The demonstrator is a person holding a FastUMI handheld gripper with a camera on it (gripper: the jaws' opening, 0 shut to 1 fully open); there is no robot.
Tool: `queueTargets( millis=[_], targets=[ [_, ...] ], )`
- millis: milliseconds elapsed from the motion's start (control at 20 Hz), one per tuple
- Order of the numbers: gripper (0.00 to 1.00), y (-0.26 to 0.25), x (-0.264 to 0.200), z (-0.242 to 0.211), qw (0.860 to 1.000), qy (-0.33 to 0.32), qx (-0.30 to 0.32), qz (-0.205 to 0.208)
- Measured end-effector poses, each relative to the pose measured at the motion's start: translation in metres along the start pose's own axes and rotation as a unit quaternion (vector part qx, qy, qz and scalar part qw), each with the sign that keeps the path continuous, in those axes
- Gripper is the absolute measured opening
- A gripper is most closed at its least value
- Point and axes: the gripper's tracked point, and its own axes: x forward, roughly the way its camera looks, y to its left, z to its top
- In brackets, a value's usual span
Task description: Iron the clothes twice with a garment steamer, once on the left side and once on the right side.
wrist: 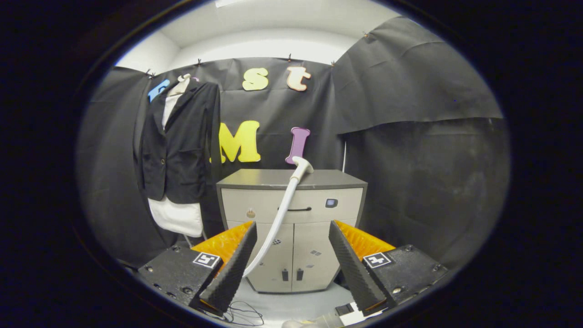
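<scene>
Spread wide and holding nothing, the tool (291, 264) faces a grey cabinet (291, 228). Beyond its fingers, the garment steamer (284, 207) leans against that cabinet, head resting on top. Further back, left, a black jacket (180, 146) hangs over white clothing.

Black jacket (180, 143) over white shirt (176, 217), white steamer (286, 202), grey-topped beige cabinet (319, 214), orange-backed black fingers (234, 266).
</scene>
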Motion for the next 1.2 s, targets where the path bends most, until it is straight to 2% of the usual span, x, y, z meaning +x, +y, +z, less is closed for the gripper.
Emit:
queueTargets(
  millis=[350, 650, 900, 1200],
  targets=[
    [0.99, 0.014, 0.007, 0.006, 1.000, 0.004, -0.005, -0.008],
    [0.99, 0.018, 0.037, 0.040, 1.000, -0.001, -0.007, -0.002],
    [0.99, 0.008, 0.094, 0.082, 1.000, -0.015, -0.010, 0.001],
    [0.99, -0.008, 0.191, 0.121, 1.000, -0.009, -0.010, 0.015]
  ],
)
